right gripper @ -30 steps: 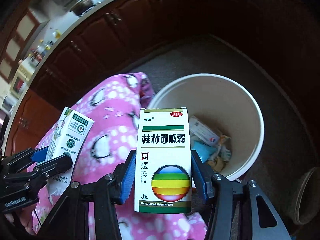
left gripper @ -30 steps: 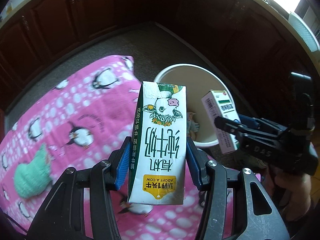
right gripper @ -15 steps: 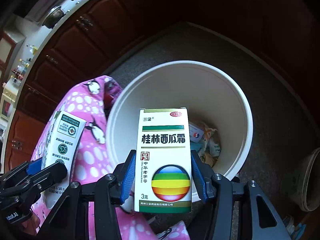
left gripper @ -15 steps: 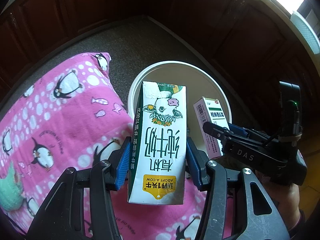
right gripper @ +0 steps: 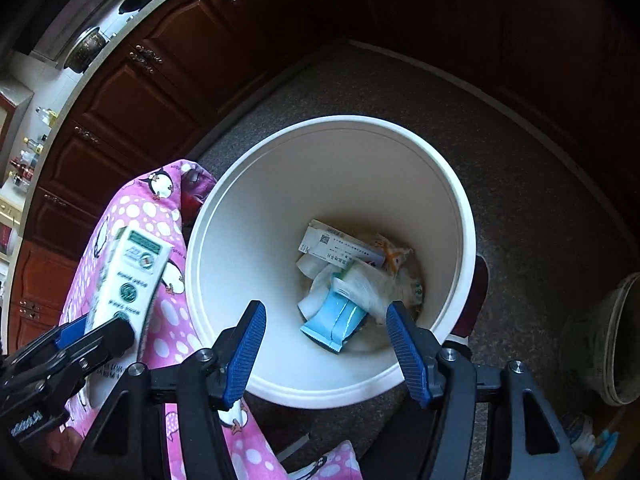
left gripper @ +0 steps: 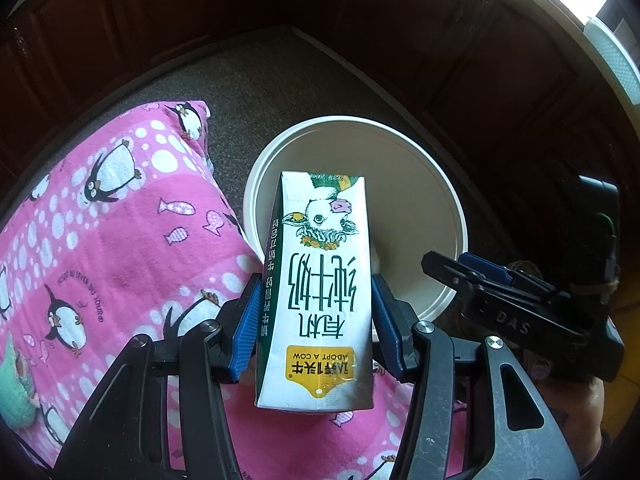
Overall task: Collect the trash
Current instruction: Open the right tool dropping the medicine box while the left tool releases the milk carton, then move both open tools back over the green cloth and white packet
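I see the speckled grey floor [right gripper: 520, 208] carrying the white bucket [right gripper: 240, 216], and the pink penguin cloth [left gripper: 120, 216] just beside it.

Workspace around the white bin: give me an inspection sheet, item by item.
Surface: pink penguin-print cloth beside the bin; grey speckled floor beneath.
Job's things: milk carton clamped upside down above the near rim of the white bin.
Clutter: in the bin, a blue packet, a white box and crumpled wrappers; a teal knitted item on the cloth.
Grippers: left gripper shut on the carton; right gripper open, empty, over the bin.
Cables: nothing seen.
Surroundings: dark wooden cabinets; another pale container on the floor.
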Demonstrator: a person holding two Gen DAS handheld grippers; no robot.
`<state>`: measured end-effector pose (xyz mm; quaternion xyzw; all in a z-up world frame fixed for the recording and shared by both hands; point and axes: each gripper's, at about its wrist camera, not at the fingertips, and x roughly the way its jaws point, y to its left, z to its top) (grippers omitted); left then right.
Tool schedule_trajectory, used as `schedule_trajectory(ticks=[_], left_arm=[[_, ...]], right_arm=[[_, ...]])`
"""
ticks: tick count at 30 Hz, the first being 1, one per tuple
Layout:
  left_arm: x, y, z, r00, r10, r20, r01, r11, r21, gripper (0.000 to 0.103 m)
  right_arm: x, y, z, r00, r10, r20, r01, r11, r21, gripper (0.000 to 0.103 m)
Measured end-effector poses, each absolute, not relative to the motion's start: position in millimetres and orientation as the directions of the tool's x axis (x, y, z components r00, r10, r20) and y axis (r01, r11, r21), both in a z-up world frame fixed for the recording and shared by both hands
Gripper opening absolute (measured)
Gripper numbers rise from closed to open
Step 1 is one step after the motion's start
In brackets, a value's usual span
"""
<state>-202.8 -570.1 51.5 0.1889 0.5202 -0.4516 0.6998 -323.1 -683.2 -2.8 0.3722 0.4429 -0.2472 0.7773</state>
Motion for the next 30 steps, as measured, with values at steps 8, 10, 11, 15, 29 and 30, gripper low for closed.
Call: schedule_trajectory(ticks=[8,10,11,15,29,30], left_arm=[[-199,-578,36,0.039,-0.418,-0.907,0.831,0.517,-0.203,0.051],[-198,-579,33,0.037,-0.416,-0.908,0.830,0.519,-0.204,0.053],[-198,-579,32,0.036,-0.416,-0.909,0.828,0.521,-0.206,0.053],[-196,-578,28,0.036,-0.416,-0.909,0.832,0.517,-0.203,0.056],[-195,-570,40,0.037,-0.441,-0.897,0.826,0.519,-0.221,0.065],[-195,-569,40,0.039,-0.441,-0.897,0.827,0.518,-0.219,0.065]], right_arm=[[-328,-685,5,0.503,-0.059,-0.862,0.713,0.592,0.375,0.062],[-326,-684,6,0.507,-0.059,-0.860,0.711,0.593,0.379,0.062],[-326,-684,8,0.510,-0.059,-0.858,0.709,0.593,0.381,0.063],[-328,-684,10,0.512,-0.063,-0.856,0.708,0.595,0.380,0.063],[-329,-685,7,0.509,-0.048,-0.859,0.711,0.586,0.389,0.063],[-329,-684,7,0.509,-0.048,-0.859,0.710,0.587,0.388,0.063]])
